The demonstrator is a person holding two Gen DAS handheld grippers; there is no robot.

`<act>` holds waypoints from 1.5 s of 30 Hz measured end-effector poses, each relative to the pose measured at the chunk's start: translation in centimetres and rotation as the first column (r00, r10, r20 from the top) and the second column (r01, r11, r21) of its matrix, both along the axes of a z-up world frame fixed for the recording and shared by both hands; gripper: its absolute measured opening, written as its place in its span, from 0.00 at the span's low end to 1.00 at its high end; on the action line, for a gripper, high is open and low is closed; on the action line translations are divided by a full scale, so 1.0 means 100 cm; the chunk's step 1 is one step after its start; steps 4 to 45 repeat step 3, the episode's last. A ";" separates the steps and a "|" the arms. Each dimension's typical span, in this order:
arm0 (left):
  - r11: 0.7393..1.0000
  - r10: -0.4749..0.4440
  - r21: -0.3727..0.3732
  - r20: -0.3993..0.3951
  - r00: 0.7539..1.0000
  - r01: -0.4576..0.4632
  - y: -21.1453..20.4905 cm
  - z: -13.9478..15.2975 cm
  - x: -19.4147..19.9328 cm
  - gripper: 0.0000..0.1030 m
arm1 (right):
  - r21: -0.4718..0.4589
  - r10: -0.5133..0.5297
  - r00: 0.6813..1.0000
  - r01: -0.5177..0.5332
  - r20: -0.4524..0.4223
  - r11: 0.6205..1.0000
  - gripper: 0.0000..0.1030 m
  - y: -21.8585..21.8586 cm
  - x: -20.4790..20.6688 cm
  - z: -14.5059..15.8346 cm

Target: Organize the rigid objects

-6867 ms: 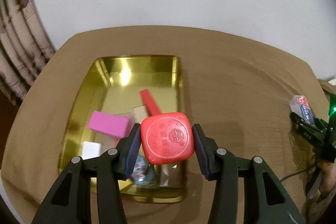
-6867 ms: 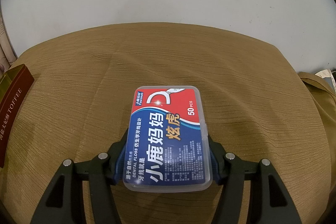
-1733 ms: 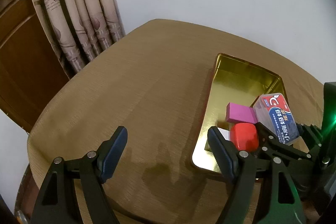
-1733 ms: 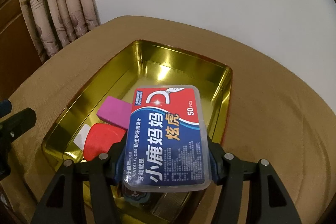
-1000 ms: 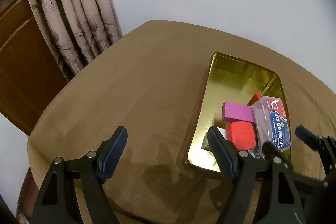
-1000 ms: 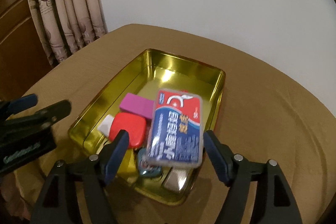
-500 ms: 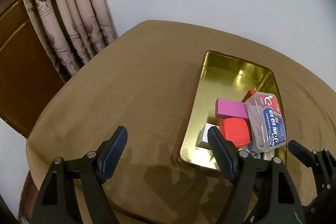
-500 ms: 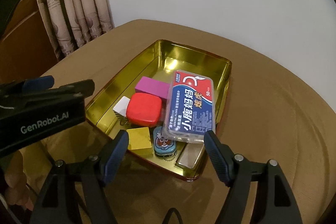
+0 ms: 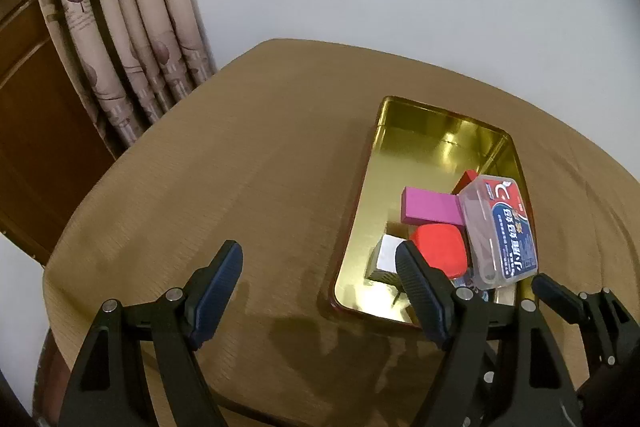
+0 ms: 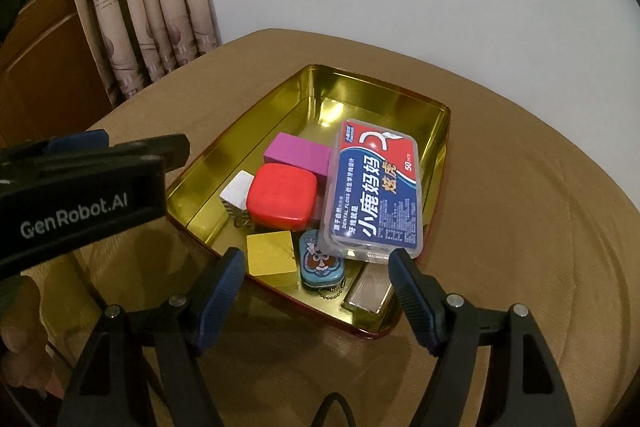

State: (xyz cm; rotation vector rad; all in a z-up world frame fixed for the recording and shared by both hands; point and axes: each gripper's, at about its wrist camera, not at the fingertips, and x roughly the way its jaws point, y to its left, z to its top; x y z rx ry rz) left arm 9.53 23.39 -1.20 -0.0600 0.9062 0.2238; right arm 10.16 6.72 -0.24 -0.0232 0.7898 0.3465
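Now both grippers are hanging back from the gold tin [image 10: 438, 131] on the tan-clothed table [image 10: 520, 227]. The right gripper [image 10: 316, 283] is holding its jaws spread with nothing between them, just short of the tin's near rim. The left gripper [image 9: 320, 279] is gaping wide too, over bare cloth beside the tin. Inside, the dental floss box [image 10: 376, 187] is lying tilted, leaning over the red rounded box [image 10: 282, 201] and the pink block [image 10: 296, 153], with a yellow block [image 10: 272, 255] and a small blue tin [image 10: 320, 263] sitting nearer.

Both tools, left [image 9: 320, 287] and right [image 10: 316, 287], wide open, empty.
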 end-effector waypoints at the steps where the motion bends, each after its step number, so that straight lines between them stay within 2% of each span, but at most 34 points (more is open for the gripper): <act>1: 1.000 0.000 0.002 -0.003 1.000 0.000 -0.001 0.000 0.000 0.74 | 0.001 0.000 1.000 0.000 0.000 1.000 0.74 0.000 0.000 0.000; 3: 1.000 0.016 0.018 0.004 1.000 -0.016 -0.001 0.001 -0.001 0.75 | -0.001 -0.001 1.000 0.001 0.001 1.000 0.74 0.000 0.000 0.000; 45: 1.000 0.016 0.018 0.004 1.000 -0.016 -0.001 0.001 -0.001 0.75 | -0.001 -0.001 1.000 0.001 0.001 1.000 0.74 0.000 0.000 0.000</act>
